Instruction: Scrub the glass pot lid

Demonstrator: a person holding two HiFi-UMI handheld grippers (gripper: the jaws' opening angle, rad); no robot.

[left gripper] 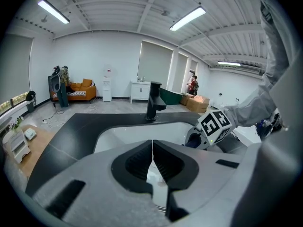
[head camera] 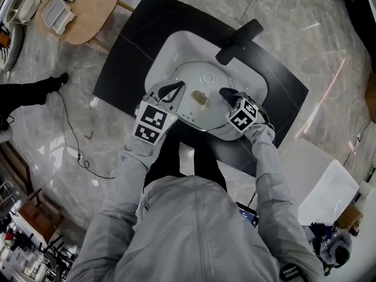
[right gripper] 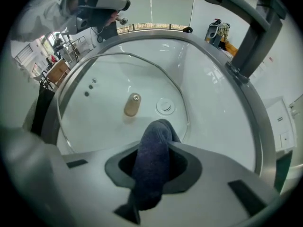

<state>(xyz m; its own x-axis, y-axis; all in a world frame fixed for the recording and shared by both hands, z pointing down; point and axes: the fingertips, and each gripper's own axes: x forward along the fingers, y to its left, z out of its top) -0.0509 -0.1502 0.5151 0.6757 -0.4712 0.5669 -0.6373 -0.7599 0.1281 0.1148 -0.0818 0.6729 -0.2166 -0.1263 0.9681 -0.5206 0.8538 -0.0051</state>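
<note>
The glass pot lid (head camera: 189,114) lies tilted in the white sink (head camera: 170,49), its brown knob (head camera: 200,98) facing up. In the right gripper view the lid (right gripper: 102,112) fills the basin, with the knob (right gripper: 132,104) and the drain (right gripper: 164,106) showing through the glass. My right gripper (head camera: 226,93) is shut on a dark blue cloth (right gripper: 154,164) and hangs just above the lid's near rim (right gripper: 154,141). My left gripper (head camera: 171,90) is over the lid's left edge, its jaws shut (left gripper: 152,148) with nothing seen between them.
A black faucet (head camera: 238,40) stands at the sink's far side on the black countertop (head camera: 126,51). A round wooden table (head camera: 97,4) with trays sits at the far left. A cable (head camera: 73,137) trails on the floor, and a white box (head camera: 326,187) is at the right.
</note>
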